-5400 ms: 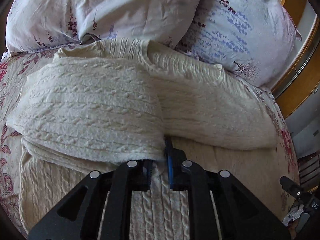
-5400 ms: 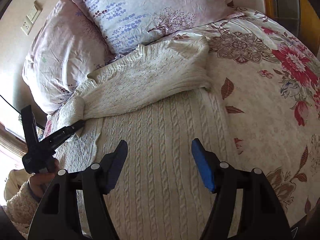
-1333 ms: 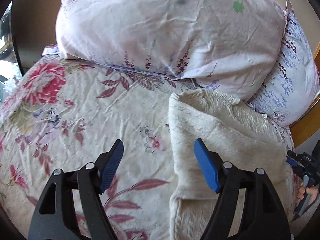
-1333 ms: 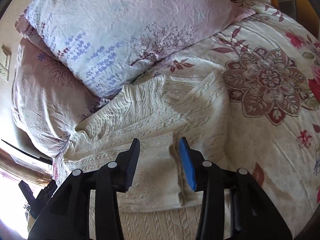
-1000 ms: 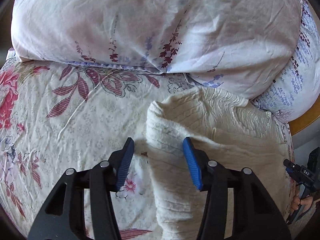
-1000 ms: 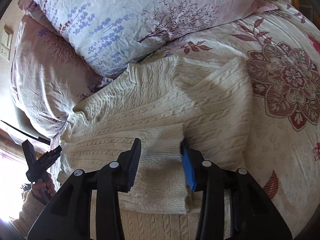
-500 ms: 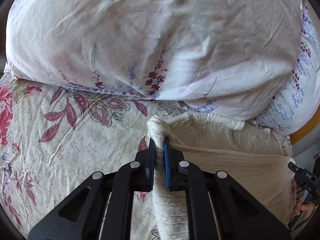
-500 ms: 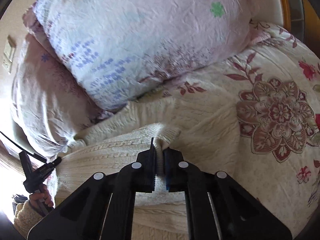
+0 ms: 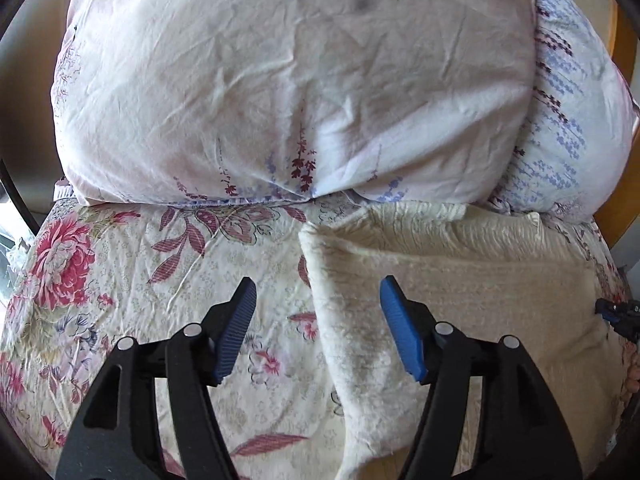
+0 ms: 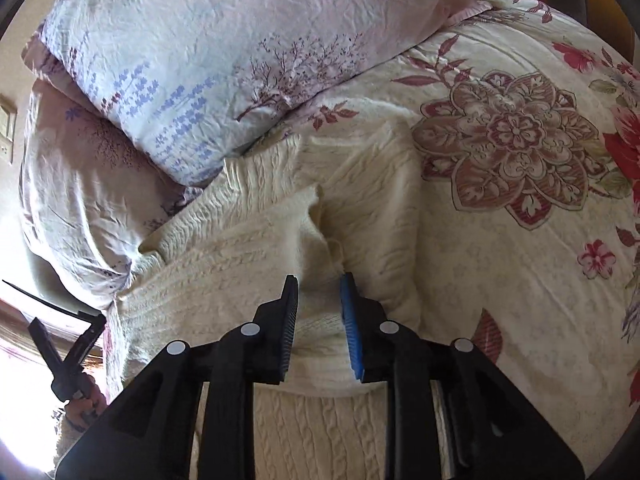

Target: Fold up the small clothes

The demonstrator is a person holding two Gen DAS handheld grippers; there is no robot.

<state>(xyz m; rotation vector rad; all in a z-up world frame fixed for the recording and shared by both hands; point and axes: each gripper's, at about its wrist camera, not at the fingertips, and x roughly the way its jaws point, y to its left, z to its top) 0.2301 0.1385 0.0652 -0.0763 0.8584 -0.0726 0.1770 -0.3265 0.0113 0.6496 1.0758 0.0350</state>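
A cream cable-knit sweater (image 9: pixel 460 292) lies on the floral bedspread (image 9: pixel 132 284), its sleeves folded across the body. My left gripper (image 9: pixel 316 320) is open and hovers over the sweater's left edge, holding nothing. In the right wrist view the sweater (image 10: pixel 248 248) has a sleeve cuff folded over its chest. My right gripper (image 10: pixel 318 316) stands partly open just above that cuff, its jaws a small gap apart and not pinching the knit. The left gripper also shows at the right wrist view's lower left (image 10: pixel 68 356).
Two floral pillows (image 9: pixel 288 92) (image 10: pixel 224 48) lie against the headboard right behind the sweater. A wooden bed frame (image 9: pixel 624 56) runs along the right. The right gripper's tip (image 9: pixel 616 312) shows at the left wrist view's right edge.
Half a second ago both grippers were shut on the sweater's knit. Both have now opened and let go, the left wide, the right slightly. The fabric lies flat again.
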